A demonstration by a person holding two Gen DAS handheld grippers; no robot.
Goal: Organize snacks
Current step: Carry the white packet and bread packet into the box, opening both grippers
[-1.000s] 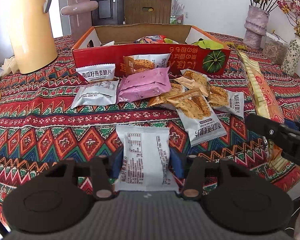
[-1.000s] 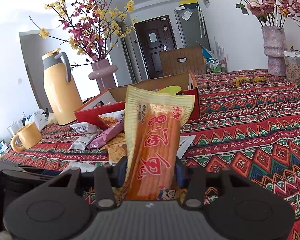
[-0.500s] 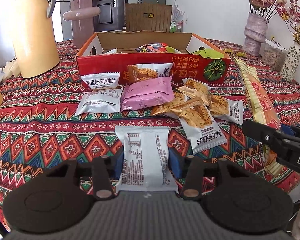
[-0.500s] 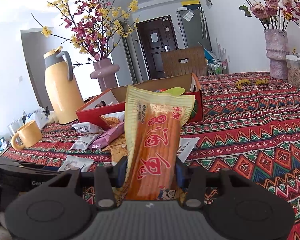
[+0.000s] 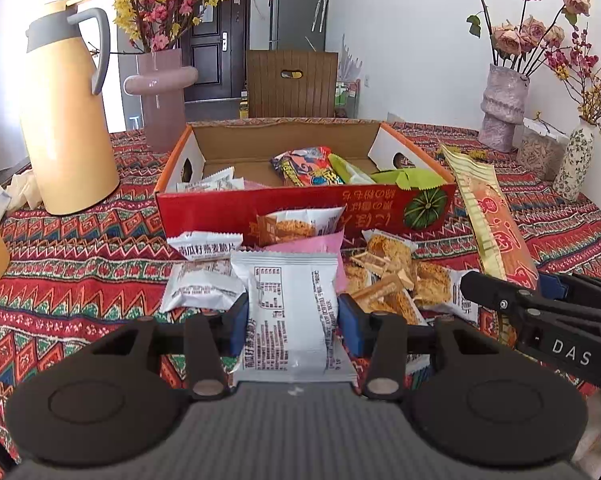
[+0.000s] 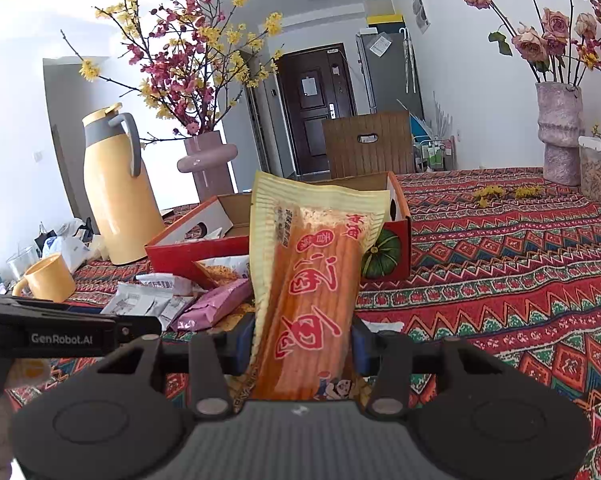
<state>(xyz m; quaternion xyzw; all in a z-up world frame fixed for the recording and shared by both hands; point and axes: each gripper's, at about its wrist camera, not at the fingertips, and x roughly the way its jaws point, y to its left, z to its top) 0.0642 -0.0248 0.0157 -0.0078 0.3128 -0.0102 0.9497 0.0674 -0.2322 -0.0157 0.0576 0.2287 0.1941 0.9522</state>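
Two packets are up off the surface, both in front of the red cardboard box: left gripper jaws clenched on a white oat-crisp packet, right gripper jaws grasping a long orange snack stick. Carry step; next, I judge, reach over the box's front wall and let go inside.

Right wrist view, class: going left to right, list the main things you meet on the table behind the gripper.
Mug → yellow jug → pink vase → red box → grey vase → clear jar.
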